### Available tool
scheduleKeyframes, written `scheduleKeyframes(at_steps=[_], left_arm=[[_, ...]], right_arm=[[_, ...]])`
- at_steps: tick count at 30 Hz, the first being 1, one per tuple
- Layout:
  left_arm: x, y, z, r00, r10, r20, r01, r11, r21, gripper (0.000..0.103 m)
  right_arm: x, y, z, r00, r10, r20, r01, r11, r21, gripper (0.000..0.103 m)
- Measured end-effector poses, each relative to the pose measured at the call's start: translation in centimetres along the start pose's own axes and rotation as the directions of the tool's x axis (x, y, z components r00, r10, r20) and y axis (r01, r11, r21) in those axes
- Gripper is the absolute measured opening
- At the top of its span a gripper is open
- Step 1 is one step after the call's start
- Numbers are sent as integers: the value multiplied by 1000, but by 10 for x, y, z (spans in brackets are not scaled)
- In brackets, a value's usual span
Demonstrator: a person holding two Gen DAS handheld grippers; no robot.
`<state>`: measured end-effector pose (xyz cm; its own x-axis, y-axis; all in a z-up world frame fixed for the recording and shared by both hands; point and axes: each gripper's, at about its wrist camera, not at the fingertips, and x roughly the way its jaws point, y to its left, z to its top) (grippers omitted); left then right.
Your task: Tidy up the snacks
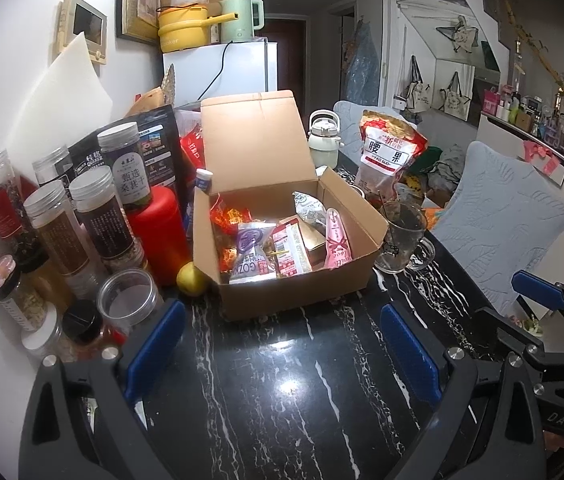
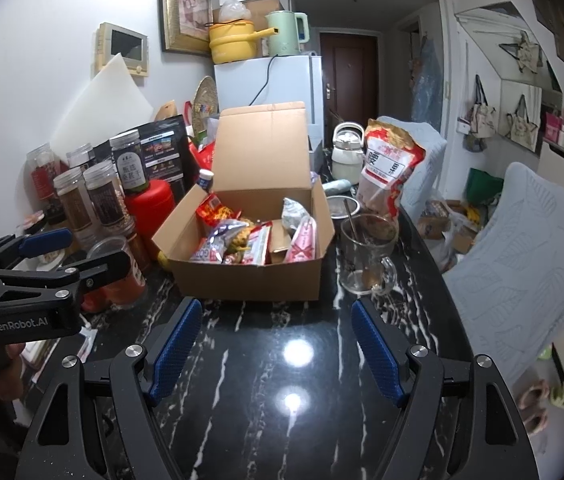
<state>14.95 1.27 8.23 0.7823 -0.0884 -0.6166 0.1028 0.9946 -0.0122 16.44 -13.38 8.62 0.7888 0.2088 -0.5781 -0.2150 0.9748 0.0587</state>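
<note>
Cardboard box [image 1: 293,280] of snack packets [image 1: 287,250], lid raised: stood mid-surface on black marble table [image 1: 282,400], toward its far edge. Pink packet [image 1: 335,240] leaned against box's right wall; purple-marked packet [image 1: 252,254] at front. Yellow fruit [image 1: 190,279] touched box's left front corner. Red canister [image 1: 158,236] and clear jars [image 1: 82,216] crowded left edge by wall. Glass mug [image 1: 399,240] just right of box; cashew bag [image 1: 387,156] behind mug. Left gripper [image 1: 282,354] and right gripper [image 2: 278,354]: both spread wide, empty, above near bare surface.
</note>
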Motion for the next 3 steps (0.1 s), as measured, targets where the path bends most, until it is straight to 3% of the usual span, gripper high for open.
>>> scheduleKeyframes(at_steps=[3], left_arm=[[4, -1, -1, 1000, 8, -12, -8, 1000, 4, 100]], right_arm=[[3, -2, -1, 1000, -1, -6, 1, 1000, 4, 78]])
